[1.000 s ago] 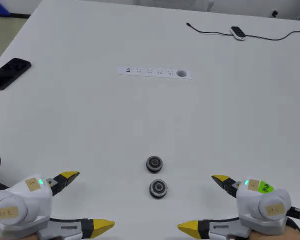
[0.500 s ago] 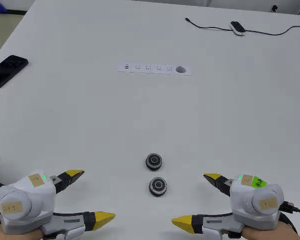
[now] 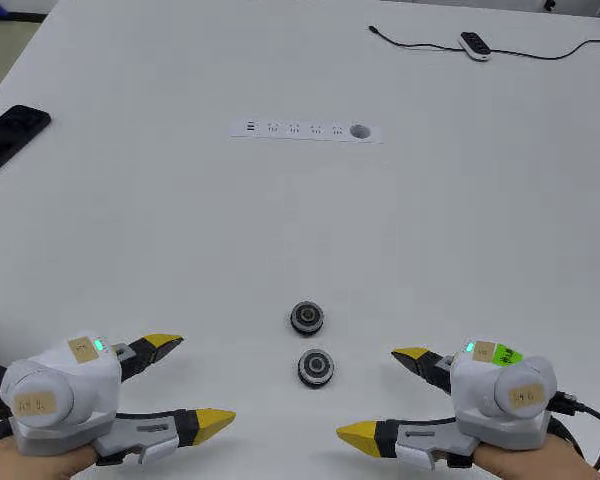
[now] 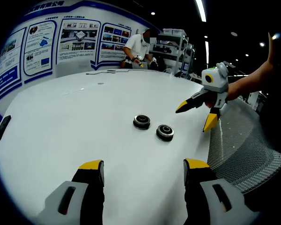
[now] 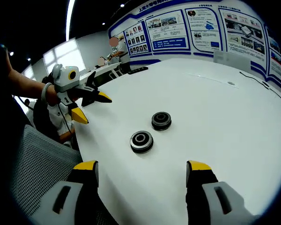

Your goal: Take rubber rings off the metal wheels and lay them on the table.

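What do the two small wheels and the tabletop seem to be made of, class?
Far wheel and near wheel: greyish shiny centres suggest metal; dull black outer bands look like rubber. Tabletop: smooth, uniform white, possibly laminate; cannot be sure.

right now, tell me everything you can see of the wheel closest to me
The near wheel is a small round disc lying flat on the white table, a dark rubber ring around a shiny metal hub with a centre hole. It sits apart from the second wheel, between the open left tongs and right tongs, touched by neither.
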The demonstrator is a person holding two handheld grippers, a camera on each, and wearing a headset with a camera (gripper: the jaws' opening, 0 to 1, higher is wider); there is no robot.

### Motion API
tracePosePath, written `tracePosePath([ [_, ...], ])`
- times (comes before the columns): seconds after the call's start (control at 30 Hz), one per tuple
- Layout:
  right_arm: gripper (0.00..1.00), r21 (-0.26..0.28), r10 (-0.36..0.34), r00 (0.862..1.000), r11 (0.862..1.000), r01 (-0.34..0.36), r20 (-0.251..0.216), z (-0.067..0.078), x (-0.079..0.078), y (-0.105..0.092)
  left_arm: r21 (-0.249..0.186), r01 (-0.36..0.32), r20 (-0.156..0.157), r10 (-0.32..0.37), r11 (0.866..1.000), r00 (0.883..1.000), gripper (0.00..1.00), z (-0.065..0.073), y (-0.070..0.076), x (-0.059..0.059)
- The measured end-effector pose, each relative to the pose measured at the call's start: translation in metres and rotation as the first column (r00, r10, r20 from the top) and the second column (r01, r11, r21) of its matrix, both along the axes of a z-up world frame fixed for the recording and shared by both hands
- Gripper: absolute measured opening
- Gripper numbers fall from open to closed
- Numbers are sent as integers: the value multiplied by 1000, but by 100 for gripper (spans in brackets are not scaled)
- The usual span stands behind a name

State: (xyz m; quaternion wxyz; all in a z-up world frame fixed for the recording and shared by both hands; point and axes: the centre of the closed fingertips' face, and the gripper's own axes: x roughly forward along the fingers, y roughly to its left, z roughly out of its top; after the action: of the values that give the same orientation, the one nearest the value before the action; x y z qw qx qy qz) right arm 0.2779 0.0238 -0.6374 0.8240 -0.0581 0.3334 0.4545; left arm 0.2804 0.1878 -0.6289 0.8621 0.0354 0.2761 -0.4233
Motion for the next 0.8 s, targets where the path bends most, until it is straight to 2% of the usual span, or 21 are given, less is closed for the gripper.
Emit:
tracePosePath([
  [0.27,70,4,5,1000,1000,-5,-13,-1,-1,2,4,24,-4,-24,1000,1000,64,0,-7,1],
  [0.33,69,6,7,1000,1000,-7,-15,-1,-1,3,10,32,7,-32,999,999,63,0,-8,1],
  [0.5,63,13,12,1000,1000,-11,-21,-1,-2,6,12,44,11,-44,999,999,55,2,-11,3],
  [0.8,59,22,14,999,1000,-13,-36,-2,-2,10,19,63,11,-63,998,998,50,3,-18,5],
])
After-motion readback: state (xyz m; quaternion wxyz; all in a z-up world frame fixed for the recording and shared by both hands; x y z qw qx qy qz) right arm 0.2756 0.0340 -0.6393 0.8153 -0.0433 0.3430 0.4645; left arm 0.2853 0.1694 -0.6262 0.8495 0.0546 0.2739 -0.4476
